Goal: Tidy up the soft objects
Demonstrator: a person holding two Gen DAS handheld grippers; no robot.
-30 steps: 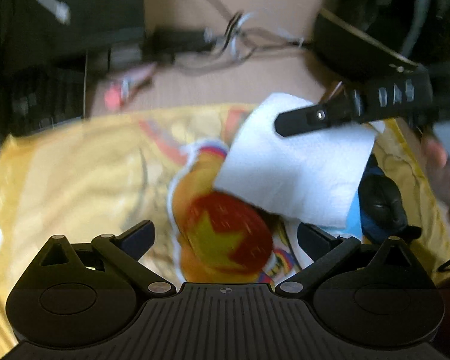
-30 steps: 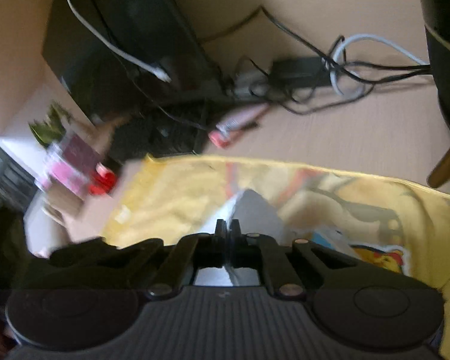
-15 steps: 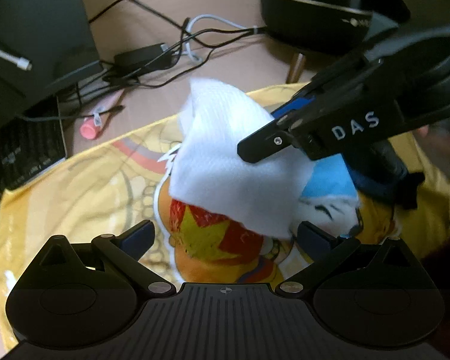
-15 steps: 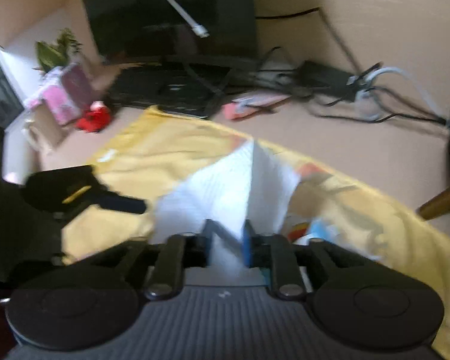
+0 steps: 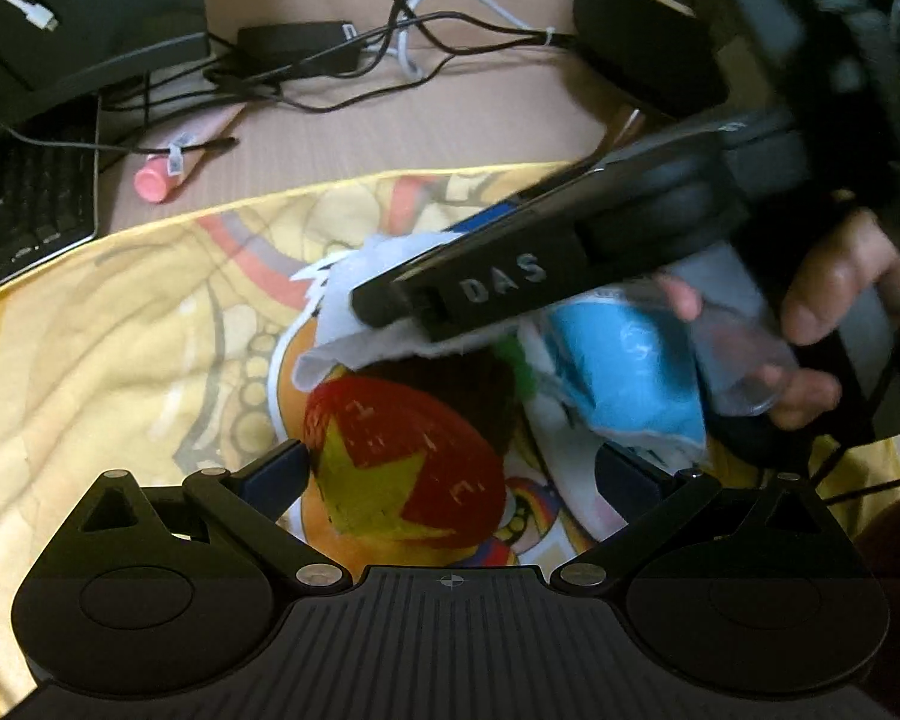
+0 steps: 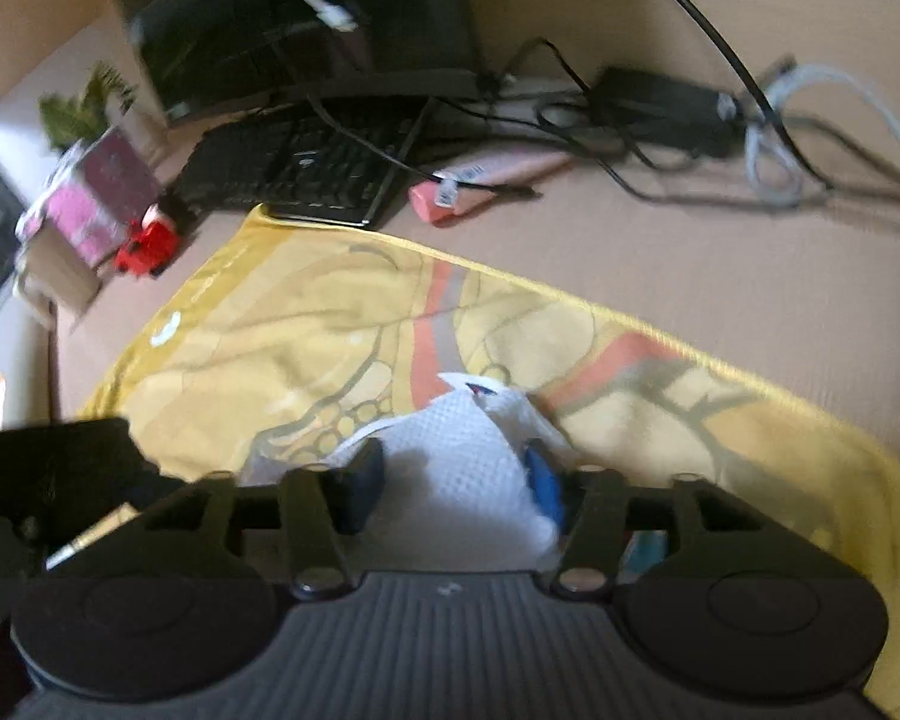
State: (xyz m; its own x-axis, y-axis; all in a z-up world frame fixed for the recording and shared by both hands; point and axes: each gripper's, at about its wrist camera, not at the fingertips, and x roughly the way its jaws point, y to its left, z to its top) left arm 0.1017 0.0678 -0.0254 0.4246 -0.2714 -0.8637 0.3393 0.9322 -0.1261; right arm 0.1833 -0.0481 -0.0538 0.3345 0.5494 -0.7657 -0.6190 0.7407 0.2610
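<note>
- A white tissue [image 6: 468, 468] with a dimpled, quilted surface is seen crumpled on a soft yellow towel [image 6: 306, 336] printed with cartoon figures in red, orange and blue.
- The right gripper [image 6: 456, 480] is seen with the tissue lying between its blue-padded fingers [image 6: 363, 480]; the jaws are closing, and the pads do not yet appear to press the paper.
- The left gripper [image 5: 450, 468] is held wide apart above the towel's red and yellow star print, with nothing between its fingers.
- Only the left wrist view shows the right gripper from the side, its black body lettered "DAS" lying across the tissue [image 5: 366, 324], and the person's hand [image 5: 810, 324] wrapped round the handle.
- Only the right wrist view shows the towel's far left corner, a pink box [image 6: 90, 204] and a small red object [image 6: 147, 246] beyond it.
- A black keyboard [image 6: 306, 174] touches the towel's far edge; a pink tube [image 6: 480, 186] and tangled cables [image 5: 354, 60] lie just past it on the bare tan tabletop [image 6: 690, 252].
- Free towel surface is left to the tissue's left.
</note>
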